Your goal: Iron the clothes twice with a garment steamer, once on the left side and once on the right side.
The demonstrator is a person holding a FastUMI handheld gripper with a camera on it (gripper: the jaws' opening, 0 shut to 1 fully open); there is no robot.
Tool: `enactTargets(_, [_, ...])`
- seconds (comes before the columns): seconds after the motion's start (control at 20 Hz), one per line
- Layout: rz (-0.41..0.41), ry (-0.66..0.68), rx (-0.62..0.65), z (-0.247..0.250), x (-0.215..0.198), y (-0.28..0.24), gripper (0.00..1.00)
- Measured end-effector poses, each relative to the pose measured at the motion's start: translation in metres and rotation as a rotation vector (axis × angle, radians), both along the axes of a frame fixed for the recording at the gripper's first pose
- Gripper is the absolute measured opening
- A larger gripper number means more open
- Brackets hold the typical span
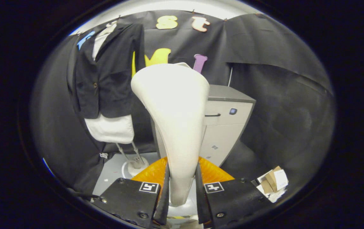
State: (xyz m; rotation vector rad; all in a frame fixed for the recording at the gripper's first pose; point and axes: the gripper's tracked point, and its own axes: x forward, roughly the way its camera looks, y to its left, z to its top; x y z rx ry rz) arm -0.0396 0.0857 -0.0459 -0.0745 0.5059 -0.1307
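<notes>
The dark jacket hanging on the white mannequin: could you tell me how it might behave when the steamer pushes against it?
The dark jacket would probably give softly, being draped fabric. The white mannequin torso on its thin-legged stand might wobble or tip. The claw is shut on the cream, smooth-looking garment steamer, which seems rigid.

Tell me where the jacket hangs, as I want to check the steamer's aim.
In the gripper view the jacket hangs on a white dress form beyond the fingers, left of the steamer that the hand-held gripper holds.
</notes>
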Motion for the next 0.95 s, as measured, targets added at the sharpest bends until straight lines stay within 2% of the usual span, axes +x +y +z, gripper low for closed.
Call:
enactTargets(0.25, [-0.017,-0.062,0.038,0.047,-0.015,-0.073,0.38])
enactTargets(0.45, [-0.015,-0.084,0.047,0.059,-0.016,-0.114,0.39])
enactTargets(0.65, [-0.002,-0.063,0.043,0.05,-0.02,-0.128,0.38])
enactTargets(0.95, [0.023,-0.04,0.044,0.039,-0.02,-0.121,0.38])
